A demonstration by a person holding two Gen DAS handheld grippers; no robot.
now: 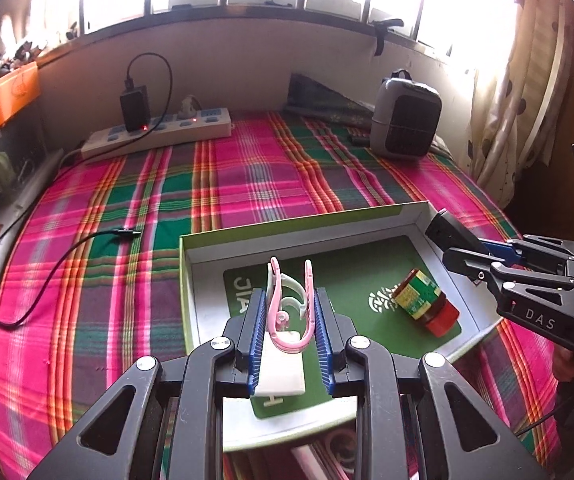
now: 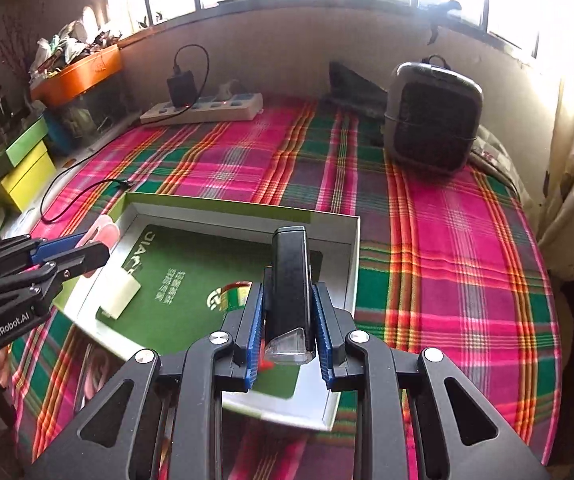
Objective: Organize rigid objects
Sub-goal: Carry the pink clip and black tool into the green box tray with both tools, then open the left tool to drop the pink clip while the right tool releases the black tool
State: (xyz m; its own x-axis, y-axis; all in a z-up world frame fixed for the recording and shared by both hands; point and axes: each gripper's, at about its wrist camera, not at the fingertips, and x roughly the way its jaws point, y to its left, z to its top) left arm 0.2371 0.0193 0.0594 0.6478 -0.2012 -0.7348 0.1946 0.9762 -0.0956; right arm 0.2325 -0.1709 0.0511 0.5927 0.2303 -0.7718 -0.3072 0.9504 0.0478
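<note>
A shallow white box (image 1: 419,212) with a green liner lies on the plaid cloth; it also shows in the right wrist view (image 2: 353,264). My left gripper (image 1: 290,304) is shut on pink and white plastic hooks (image 1: 287,300) and holds them over the box's left half, above a small white block (image 1: 281,372). A red-lidded jar (image 1: 423,296) lies on its side in the box. My right gripper (image 2: 288,300) is shut on a black rectangular device (image 2: 289,276) with a clear end, held over the box's right side.
A white power strip (image 1: 159,132) with a black charger stands at the back left. A grey heater (image 1: 405,114) stands at the back right. A black cable (image 1: 47,276) lies on the cloth to the left. Yellow and green boxes (image 2: 23,168) stand at the far left.
</note>
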